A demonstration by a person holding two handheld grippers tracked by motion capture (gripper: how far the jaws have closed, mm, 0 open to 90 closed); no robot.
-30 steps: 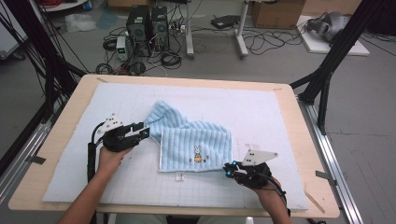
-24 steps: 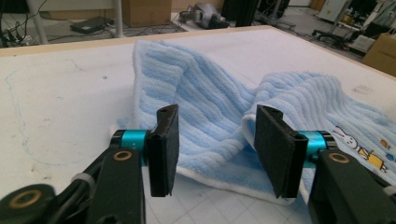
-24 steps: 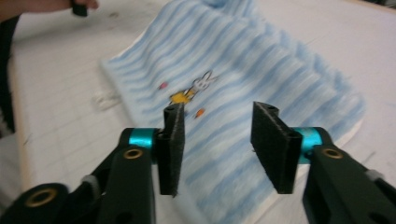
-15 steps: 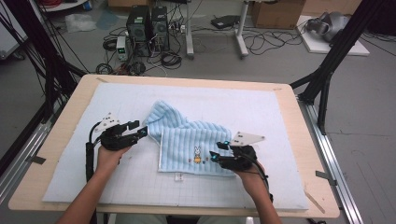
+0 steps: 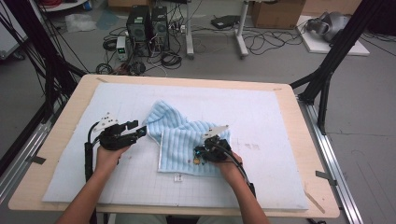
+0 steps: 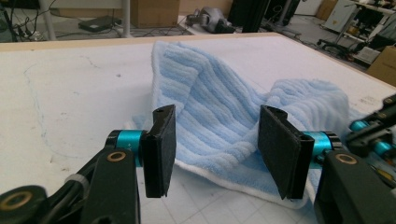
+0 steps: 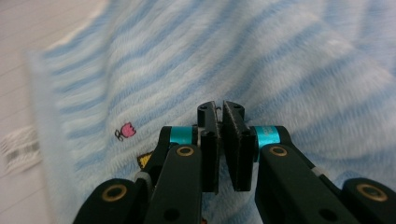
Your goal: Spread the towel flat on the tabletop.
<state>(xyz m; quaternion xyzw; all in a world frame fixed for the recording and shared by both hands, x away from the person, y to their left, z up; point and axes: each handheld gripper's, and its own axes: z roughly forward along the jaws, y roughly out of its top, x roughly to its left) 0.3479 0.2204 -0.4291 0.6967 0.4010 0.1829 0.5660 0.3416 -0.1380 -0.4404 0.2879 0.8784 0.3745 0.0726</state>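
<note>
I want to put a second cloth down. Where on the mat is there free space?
Free: the white mat right of the blue towel, and the far-left strip. Crowded: the middle, around the left gripper and right gripper.

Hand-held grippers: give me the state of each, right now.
Left hand-held gripper: open, pads either side of the blue towel's edge, not pressing.
Right hand-held gripper: jaws just closed, shut over the towel; no fold visibly pinched.
</note>
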